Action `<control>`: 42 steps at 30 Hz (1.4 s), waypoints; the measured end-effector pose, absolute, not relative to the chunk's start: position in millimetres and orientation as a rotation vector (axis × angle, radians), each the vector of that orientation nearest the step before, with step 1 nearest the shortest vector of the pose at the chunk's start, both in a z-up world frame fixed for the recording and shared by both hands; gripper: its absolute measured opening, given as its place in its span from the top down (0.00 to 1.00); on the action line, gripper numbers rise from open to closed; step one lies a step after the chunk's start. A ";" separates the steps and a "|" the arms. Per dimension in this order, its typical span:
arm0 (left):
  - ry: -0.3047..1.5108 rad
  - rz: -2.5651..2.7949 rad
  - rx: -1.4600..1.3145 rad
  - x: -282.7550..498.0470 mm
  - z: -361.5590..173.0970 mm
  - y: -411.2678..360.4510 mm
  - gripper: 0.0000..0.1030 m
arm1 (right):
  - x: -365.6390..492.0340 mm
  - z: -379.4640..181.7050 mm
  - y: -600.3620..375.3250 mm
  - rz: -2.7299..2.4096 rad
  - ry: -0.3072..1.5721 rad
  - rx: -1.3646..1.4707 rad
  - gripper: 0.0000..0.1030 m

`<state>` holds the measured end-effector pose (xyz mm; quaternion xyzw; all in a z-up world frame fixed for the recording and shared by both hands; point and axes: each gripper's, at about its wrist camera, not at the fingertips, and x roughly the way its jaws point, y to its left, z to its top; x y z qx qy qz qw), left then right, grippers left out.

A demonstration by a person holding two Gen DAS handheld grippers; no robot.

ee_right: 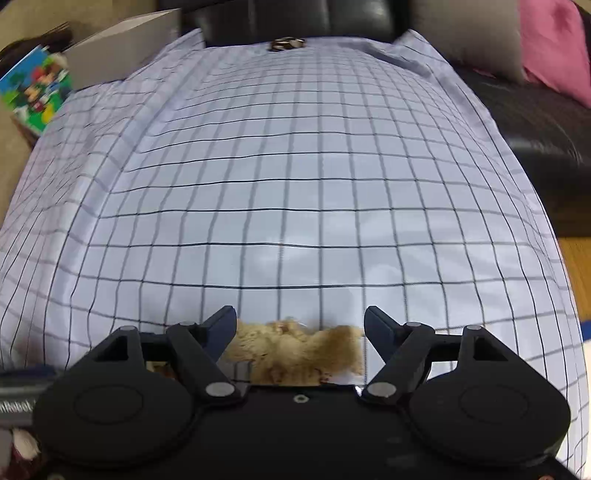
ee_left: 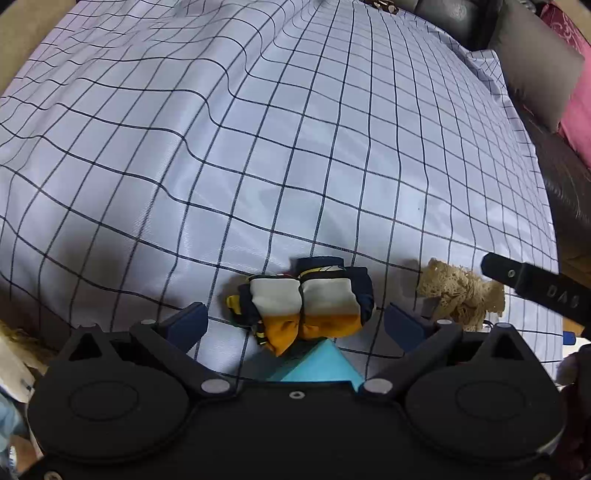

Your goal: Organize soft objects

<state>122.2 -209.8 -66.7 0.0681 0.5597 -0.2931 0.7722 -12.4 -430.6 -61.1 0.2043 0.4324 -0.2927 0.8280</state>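
Note:
A rolled bundle of navy, white and orange cloth lies on the checked sheet, between the spread fingers of my left gripper, which is open and not gripping it. A beige lace cloth lies to its right. In the right wrist view the lace cloth sits between the open fingers of my right gripper. One right gripper finger shows in the left wrist view.
A black leather sofa with grey and pink cushions borders the sheet at the right. A white box and a colourful box stand at the far left. A small metallic object lies at the far edge.

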 end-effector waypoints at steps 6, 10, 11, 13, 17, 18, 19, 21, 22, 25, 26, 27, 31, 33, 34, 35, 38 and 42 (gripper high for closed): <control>1.240 -0.610 0.158 127.0 -81.2 -218.7 0.05 | -27.6 -61.2 -445.2 -0.656 0.923 0.496 0.26; 1.255 -0.597 0.166 128.5 -89.9 -224.8 0.05 | -31.4 -63.1 -447.8 -0.665 0.928 0.490 0.22; 1.258 -0.595 0.169 128.6 -92.1 -226.8 0.05 | -32.3 -63.5 -447.8 -0.662 0.932 0.494 0.19; 1.269 -0.592 0.173 129.1 -97.1 -230.2 0.05 | -33.4 -65.7 -447.8 -0.663 0.943 0.502 0.12; 1.286 -0.593 0.170 130.7 -106.3 -234.8 0.12 | -23.8 -76.5 -439.7 -0.663 0.967 0.494 0.10; 1.288 -0.592 0.168 131.1 -108.1 -235.9 0.14 | -23.0 -77.8 -438.0 -0.660 0.972 0.489 0.10; 1.289 -0.590 0.168 131.4 -110.2 -237.7 0.18 | -20.4 -80.0 -435.5 -0.659 0.976 0.483 0.10; 1.280 -0.591 0.166 131.9 -111.9 -240.9 0.22 | -12.6 -84.2 -429.9 -0.655 0.988 0.457 0.10; 1.272 -0.593 0.161 131.7 -111.4 -240.7 0.25 | -8.9 -86.0 -427.8 -0.652 0.996 0.442 0.09; 1.260 -0.600 0.157 131.5 -107.7 -239.0 0.27 | -3.2 -91.2 -422.8 -0.655 1.013 0.405 0.09; 1.259 -0.600 0.151 131.2 -105.0 -236.5 0.28 | -2.9 -93.6 -422.4 -0.659 1.019 0.401 0.08; 1.259 -0.594 0.146 131.6 -103.9 -235.8 0.28 | -1.8 -95.8 -422.7 -0.662 1.024 0.401 0.08; 1.243 -0.567 0.135 134.4 -97.3 -228.5 0.28 | 2.1 -105.9 -423.5 -0.671 1.051 0.406 0.08; 1.237 -0.561 0.136 135.2 -95.3 -225.4 0.28 | 4.7 -110.7 -423.6 -0.676 1.059 0.405 0.08; 1.235 -0.557 0.136 135.7 -94.7 -224.3 0.28 | 5.7 -112.4 -423.3 -0.679 1.062 0.402 0.08; 1.234 -0.554 0.136 137.0 -94.9 -223.3 0.28 | 6.9 -114.3 -423.1 -0.681 1.065 0.399 0.09; 1.239 -0.551 0.131 140.7 -94.7 -221.1 0.28 | 8.5 -117.9 -421.6 -0.660 1.069 0.411 0.19; 1.242 -0.544 0.125 140.4 -92.3 -218.5 0.28 | 10.3 -114.1 -416.0 -0.655 1.054 0.404 0.29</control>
